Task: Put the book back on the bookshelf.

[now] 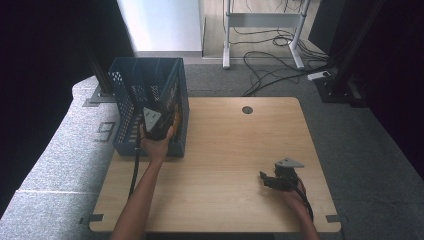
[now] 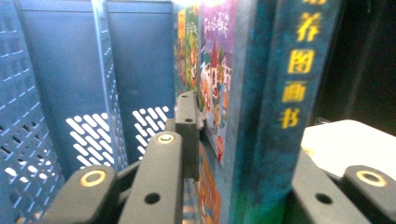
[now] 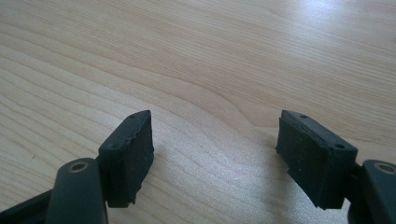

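A blue plastic crate [image 1: 125,90] stands at the far left corner of the wooden table [image 1: 225,150]. My left gripper [image 1: 161,120] reaches down into it, against the crate's right side. In the left gripper view its jaws [image 2: 247,158] are shut on an upright book [image 2: 280,93] with a teal spine, yellow characters and a colourful cover. One pad [image 2: 187,126] presses on that cover. The perforated crate wall [image 2: 56,93] is behind. My right gripper [image 1: 267,178] rests low over the table's near right part, open with nothing between its pads [image 3: 215,154].
A round cable hole [image 1: 247,109] sits near the table's far edge. Cables [image 1: 270,65] and white desk legs [image 1: 227,45] lie on the floor beyond. A pale object [image 2: 350,144] shows to the right of the book. Bare wood [image 3: 187,56] stretches ahead of the right gripper.
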Tool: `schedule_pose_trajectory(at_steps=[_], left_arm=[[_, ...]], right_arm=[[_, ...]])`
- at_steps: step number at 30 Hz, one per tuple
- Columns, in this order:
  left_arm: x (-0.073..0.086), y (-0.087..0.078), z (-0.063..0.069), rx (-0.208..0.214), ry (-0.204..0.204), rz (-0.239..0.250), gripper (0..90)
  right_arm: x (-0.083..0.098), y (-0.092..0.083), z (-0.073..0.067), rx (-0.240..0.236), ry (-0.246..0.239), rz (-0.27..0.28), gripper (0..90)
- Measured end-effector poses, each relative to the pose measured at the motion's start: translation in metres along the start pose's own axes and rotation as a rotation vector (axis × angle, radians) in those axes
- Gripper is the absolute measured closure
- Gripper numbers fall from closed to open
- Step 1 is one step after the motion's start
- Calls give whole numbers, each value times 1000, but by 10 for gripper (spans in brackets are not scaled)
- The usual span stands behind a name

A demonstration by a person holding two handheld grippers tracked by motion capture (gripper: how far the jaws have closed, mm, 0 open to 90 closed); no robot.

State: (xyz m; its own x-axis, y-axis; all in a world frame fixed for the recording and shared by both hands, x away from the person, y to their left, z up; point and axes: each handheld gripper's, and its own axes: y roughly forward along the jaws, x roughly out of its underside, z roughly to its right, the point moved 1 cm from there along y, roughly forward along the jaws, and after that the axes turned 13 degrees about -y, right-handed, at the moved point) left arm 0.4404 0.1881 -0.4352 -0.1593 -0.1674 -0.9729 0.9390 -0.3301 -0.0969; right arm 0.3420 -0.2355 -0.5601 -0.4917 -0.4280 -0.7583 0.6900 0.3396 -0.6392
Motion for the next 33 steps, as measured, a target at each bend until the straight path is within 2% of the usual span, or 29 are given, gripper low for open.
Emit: schedule_pose_trajectory(at_steps=[5,11,17,20,22,27,29,33], left_arm=[[-1,2,0,-37,9,3,792],[-2,3,-1,-60,9,-5,808],[-2,3,2,-47,8,-7,793],[1,4,5,-33,24,-10,743],[2,4,6,-25,35,-9,677],[4,3,6,-13,40,-15,573],[3,2,6,-2,32,-16,513],[3,1,6,18,23,-32,451]], right_arm=[[0,0,0,2,-4,-2,267],[0,0,-1,2,-6,-2,267],[0,0,-1,4,-8,0,266],[0,0,-1,3,-8,0,266],[0,0,-1,4,-8,-1,266],[0,0,-1,2,-8,-3,266],[0,0,-1,2,-7,-3,266],[0,1,0,-5,3,0,267]])
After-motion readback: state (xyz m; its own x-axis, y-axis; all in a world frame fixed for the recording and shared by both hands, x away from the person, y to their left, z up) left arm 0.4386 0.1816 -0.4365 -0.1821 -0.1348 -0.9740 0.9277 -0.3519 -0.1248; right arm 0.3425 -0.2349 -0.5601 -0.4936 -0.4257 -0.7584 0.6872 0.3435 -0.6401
